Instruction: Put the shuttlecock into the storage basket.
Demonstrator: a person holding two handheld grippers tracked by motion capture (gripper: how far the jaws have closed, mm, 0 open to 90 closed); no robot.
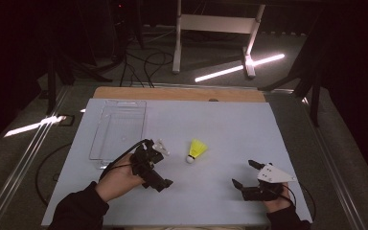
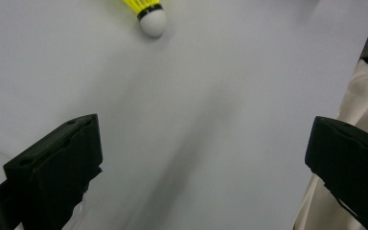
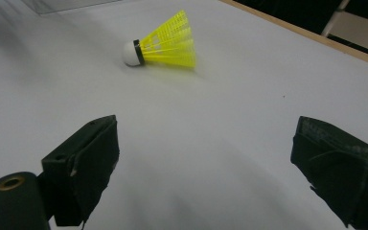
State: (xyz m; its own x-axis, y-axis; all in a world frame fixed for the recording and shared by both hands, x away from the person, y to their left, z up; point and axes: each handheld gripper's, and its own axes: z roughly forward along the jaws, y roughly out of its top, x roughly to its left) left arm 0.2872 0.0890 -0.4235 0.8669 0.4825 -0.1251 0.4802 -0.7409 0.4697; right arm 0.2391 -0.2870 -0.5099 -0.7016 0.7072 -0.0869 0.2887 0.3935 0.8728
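Observation:
A yellow shuttlecock (image 1: 196, 151) with a white cork lies on its side near the middle of the white sheet (image 1: 230, 124). My left gripper (image 1: 162, 167) is a short way to its left, open with nothing between the jaws. The left gripper view has the cork end of the shuttlecock (image 2: 152, 20) at the top, well beyond my left gripper (image 2: 203, 139). My right gripper (image 1: 243, 173) stands open near the front right of the sheet. Ahead of the wide-apart jaws of my right gripper (image 3: 206, 143), the shuttlecock (image 3: 165, 40) lies with its cork pointing left.
A clear plastic tray (image 1: 96, 143) sits at the back left of the sheet, just behind my left hand. The wooden table edge (image 1: 172, 93) runs along the far side. A white frame stand (image 1: 211, 24) is on the floor beyond the table.

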